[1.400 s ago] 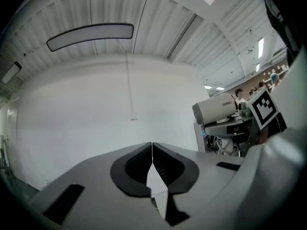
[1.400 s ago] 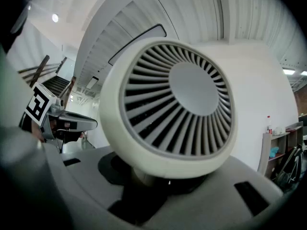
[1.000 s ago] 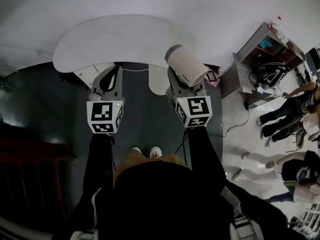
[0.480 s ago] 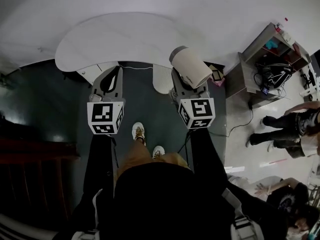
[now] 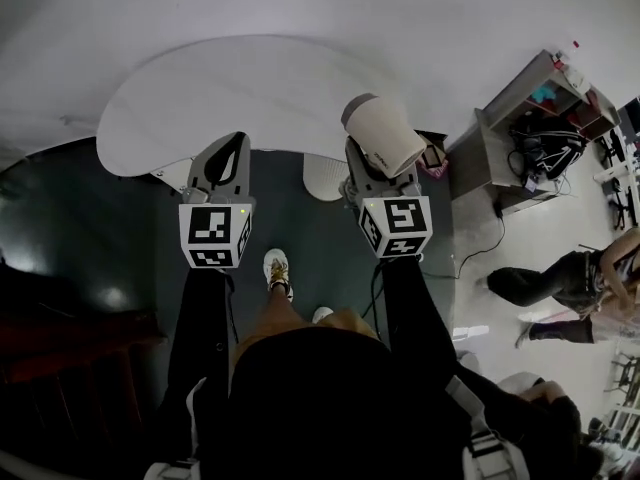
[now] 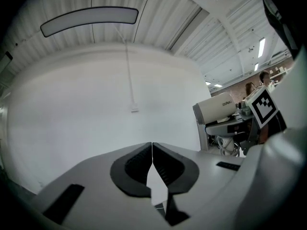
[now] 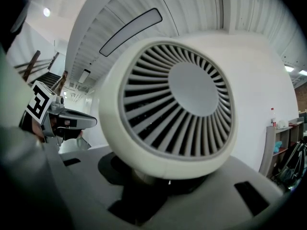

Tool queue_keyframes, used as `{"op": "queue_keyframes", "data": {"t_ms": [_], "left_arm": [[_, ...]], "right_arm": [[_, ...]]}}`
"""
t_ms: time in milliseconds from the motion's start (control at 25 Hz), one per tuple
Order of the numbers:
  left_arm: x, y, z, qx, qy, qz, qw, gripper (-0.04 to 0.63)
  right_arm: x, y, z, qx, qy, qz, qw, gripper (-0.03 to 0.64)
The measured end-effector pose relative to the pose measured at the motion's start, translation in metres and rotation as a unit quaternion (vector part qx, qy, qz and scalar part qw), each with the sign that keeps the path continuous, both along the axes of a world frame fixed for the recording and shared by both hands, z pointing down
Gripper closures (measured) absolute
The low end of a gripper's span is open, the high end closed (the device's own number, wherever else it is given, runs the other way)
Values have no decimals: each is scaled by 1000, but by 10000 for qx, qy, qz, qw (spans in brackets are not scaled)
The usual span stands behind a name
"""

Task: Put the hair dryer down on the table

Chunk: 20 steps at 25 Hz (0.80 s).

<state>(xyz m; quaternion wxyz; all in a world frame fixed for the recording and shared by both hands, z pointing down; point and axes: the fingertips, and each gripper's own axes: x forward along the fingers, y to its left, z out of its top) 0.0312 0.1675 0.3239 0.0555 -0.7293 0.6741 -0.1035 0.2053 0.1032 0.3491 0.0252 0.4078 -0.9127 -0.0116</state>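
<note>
A cream-white hair dryer [image 5: 382, 134] stands up out of my right gripper [image 5: 372, 173], which is shut on its handle. Its barrel points away from me, over the near edge of the white curved table [image 5: 230, 93]. In the right gripper view the hair dryer's round rear grille [image 7: 175, 105] fills the picture and hides the jaws. My left gripper [image 5: 225, 163] is shut with nothing in it, its pads [image 6: 151, 162] pressed together. It is held beside the right one, at the table's near edge. The hair dryer [image 6: 217, 108] also shows at the right of the left gripper view.
A white cord [image 5: 275, 140] runs under the table's near edge to a white ribbed bin [image 5: 325, 176]. A grey shelf cart [image 5: 520, 118] with cables stands at the right. People [image 5: 560, 278] move on the pale floor at the right. Dark floor lies below both grippers.
The table has drawn nearer and now reaches both grippers' tips. My feet have stepped forward. The grippers keep their pose, and the people at the right have shifted.
</note>
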Motion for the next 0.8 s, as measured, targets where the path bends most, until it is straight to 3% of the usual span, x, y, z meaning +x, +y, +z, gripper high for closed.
{"op": "queue_keyframes", "data": {"t_ms": [360, 800], "left_arm": [[-67, -82, -6, -123, 87, 258, 9996, 577], [-116, -147, -9, -70, 126, 599, 9981, 577]], "right_arm": [[-69, -72, -8, -85, 107, 207, 9997, 446], [-113, -124, -9, -101, 181, 526, 9984, 446]]}}
